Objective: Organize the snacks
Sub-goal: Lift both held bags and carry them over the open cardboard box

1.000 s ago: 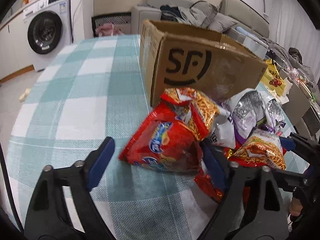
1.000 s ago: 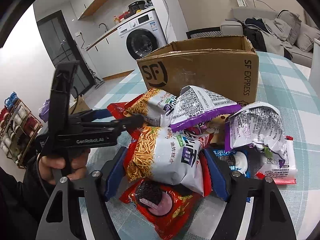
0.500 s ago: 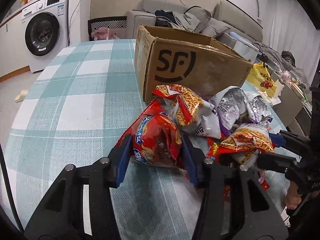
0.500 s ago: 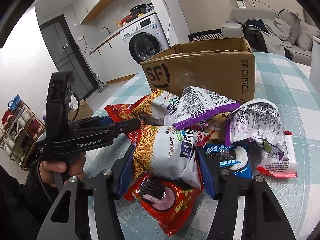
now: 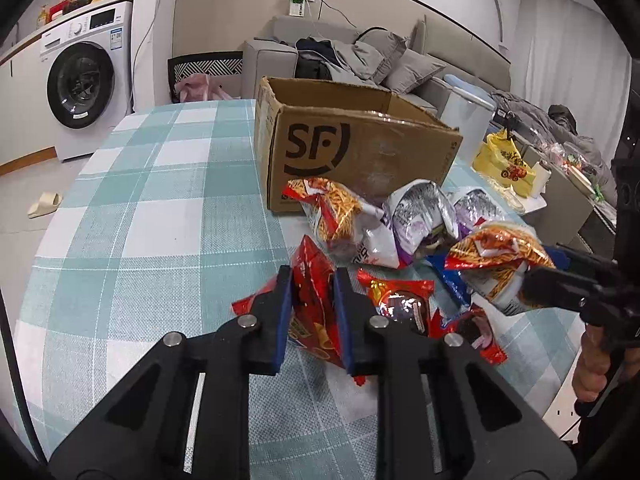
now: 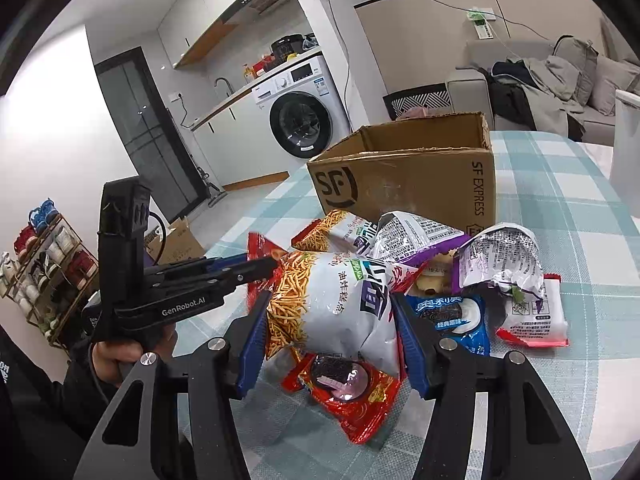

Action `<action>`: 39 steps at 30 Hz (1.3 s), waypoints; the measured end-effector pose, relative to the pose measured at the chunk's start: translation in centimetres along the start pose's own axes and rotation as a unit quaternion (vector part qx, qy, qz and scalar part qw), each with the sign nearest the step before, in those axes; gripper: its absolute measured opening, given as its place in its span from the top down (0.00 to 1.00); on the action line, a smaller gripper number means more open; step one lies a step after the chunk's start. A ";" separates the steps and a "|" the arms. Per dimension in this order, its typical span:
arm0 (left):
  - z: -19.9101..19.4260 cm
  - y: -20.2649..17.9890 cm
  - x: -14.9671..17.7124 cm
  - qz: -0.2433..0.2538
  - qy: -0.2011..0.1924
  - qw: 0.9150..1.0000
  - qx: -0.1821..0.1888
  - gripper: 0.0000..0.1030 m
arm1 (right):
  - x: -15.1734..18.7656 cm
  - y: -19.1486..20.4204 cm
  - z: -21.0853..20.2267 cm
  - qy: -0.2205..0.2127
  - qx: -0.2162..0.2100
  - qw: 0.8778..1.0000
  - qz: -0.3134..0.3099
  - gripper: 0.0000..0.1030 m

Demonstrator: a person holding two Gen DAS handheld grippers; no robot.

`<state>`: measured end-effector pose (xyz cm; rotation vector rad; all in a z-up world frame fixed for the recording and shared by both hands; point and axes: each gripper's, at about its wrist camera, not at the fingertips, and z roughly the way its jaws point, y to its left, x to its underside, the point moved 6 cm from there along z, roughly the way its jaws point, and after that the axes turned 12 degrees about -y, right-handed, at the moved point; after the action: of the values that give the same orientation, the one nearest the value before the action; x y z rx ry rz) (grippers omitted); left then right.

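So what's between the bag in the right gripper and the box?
In the right wrist view, two more snack bags: an orange-and-white one and a purple-edged one, lying against the box ahead of the held bag in the right gripper.

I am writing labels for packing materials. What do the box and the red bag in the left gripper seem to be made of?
Box: brown corrugated cardboard, matte, by its rough torn rim, creased flaps and black printed logo.
Red bag: probably thin plastic or foil film, glossy; it crumples into sharp folds between the left gripper's pads and catches light. Foil lining cannot be confirmed.
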<state>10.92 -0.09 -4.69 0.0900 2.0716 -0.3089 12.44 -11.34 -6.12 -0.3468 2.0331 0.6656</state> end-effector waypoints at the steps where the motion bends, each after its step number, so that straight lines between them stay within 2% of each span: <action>1: -0.1 -0.1 0.1 0.003 0.000 1.000 -0.004 0.82 | 0.1 0.0 -0.1 0.002 0.002 1.000 -0.002 0.43; 3: 0.1 -0.2 0.4 0.007 0.007 1.000 0.000 0.79 | 0.2 0.0 -0.3 0.004 0.002 1.000 -0.001 0.43; 6: 1.0 -0.2 1.1 0.012 0.030 0.999 -0.007 0.62 | 0.2 -0.1 -0.1 0.005 0.005 1.000 0.001 0.43; 8: 1.7 -0.1 1.6 0.015 0.044 0.999 -0.020 0.47 | 0.4 -0.1 -0.3 0.005 0.006 1.000 0.001 0.43; 10: 2.7 0.4 1.9 0.014 0.059 0.998 -0.031 0.40 | 0.5 -0.3 -0.4 0.005 0.006 1.000 0.002 0.43; 13: 4.0 1.0 2.5 0.012 0.081 0.996 -0.047 0.38 | 0.6 -0.4 -0.3 0.007 0.009 1.000 0.003 0.43; 16: 4.7 1.4 2.8 0.011 0.091 0.994 -0.051 0.40 | 0.6 -0.8 -0.2 0.010 0.012 1.000 0.005 0.43; 17: 4.7 1.4 2.8 0.017 0.091 0.994 -0.052 0.48 | 0.6 -0.9 -0.2 0.010 0.014 1.000 0.006 0.43; 20: 4.4 1.1 2.6 0.025 0.081 0.996 -0.040 0.58 | 0.6 -1.0 -0.4 0.008 0.016 1.000 0.006 0.43; 22: 3.9 1.1 2.3 0.015 0.069 0.997 -0.030 0.60 | 0.6 -1.0 -0.6 0.006 0.017 1.000 0.006 0.43; 29: 0.8 0.1 0.2 0.016 0.019 1.000 -0.010 0.61 | -0.3 -0.5 -1.4 -0.011 0.016 1.000 -0.001 0.43; 39: -3.6 -2.1 -4.8 0.021 -0.048 0.998 0.015 0.60 | -3.7 -0.2 -3.2 -0.048 0.037 0.998 -0.022 0.43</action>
<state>9.90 -0.91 1.56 0.1335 1.9669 -0.3129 12.28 -13.44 -1.72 -0.3098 1.9480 0.5676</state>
